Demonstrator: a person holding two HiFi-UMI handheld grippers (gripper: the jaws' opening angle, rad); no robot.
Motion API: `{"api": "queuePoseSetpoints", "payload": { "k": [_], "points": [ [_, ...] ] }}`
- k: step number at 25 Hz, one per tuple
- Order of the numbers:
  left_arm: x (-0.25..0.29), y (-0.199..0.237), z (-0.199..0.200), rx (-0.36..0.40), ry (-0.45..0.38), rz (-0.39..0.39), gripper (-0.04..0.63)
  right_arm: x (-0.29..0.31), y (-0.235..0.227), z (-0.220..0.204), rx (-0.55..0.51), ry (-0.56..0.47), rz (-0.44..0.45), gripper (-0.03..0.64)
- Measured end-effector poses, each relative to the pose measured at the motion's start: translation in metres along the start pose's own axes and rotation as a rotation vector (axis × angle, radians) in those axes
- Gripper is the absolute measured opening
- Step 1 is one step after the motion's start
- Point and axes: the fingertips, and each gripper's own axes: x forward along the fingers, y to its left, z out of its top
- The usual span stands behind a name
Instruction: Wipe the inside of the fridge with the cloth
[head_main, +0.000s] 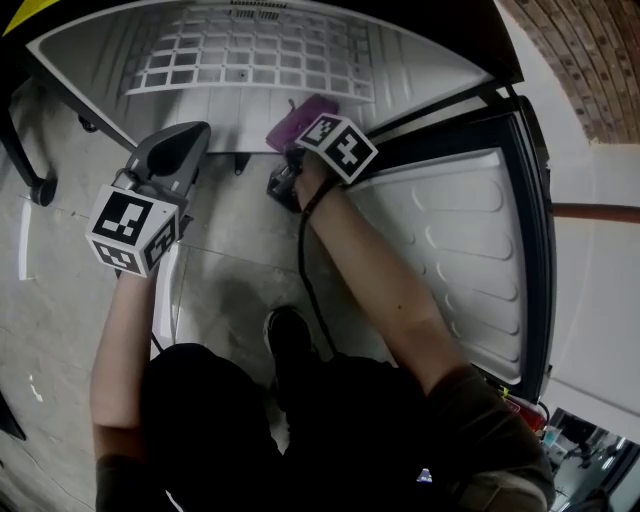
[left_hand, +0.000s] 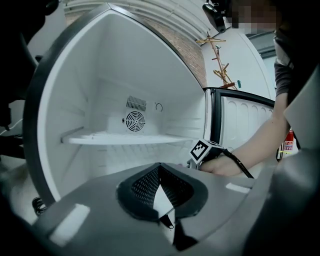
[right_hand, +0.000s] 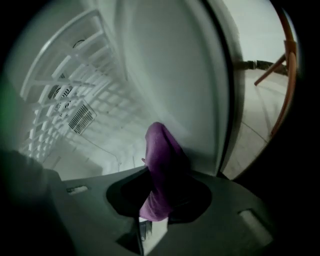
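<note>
right claw (right_hand: 155, 200) pinches the soft, limp cloth (right_hand: 162, 150) by its bunched end, probably touching the fridge (right_hand: 165, 75) wall; left claw (left_hand: 160, 195) closed, empty.

No readable words, numbers or brand marks, only square coded patterns on left tongs cube (head_main: 132, 230), right tongs cube (head_main: 337, 146)

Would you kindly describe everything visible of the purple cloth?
The cloth is purple, soft-looking fabric, bunched into a thick fold. The right gripper is shut on its lower part; the free end sticks out past the jaws, close to the fridge and its white inner wall. Whether they touch is unclear.
</note>
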Motion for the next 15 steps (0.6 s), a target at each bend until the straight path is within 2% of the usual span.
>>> {"api": "queuePoseSetpoints", "payload": {
  "k": [3, 6, 11, 15],
  "points": [
    [-0.009, 0.008, 0.001, -0.002, -0.001, 0.024, 0.017, 0.003, 0.001, -0.006, 0.052, 0.002, 0.015, 0.077],
    [-0.016, 0.015, 0.003, 0.003, -0.004, 0.038, 0.017, 0.002, 0.011, -0.01, 0.03, 0.002, 0.028, 0.077],
    [-0.029, 0.013, 0.021, 0.136, 0.007, 0.07, 0.017, -0.008, 0.037, -0.03, -0.115, 0.069, 0.086, 0.077],
    [-0.038, -0.008, 0.048, 0.082, -0.044, 0.082, 0.017, -0.04, 0.04, -0.041, -0.087, 0.146, 0.082, 0.075]
  ]
}}
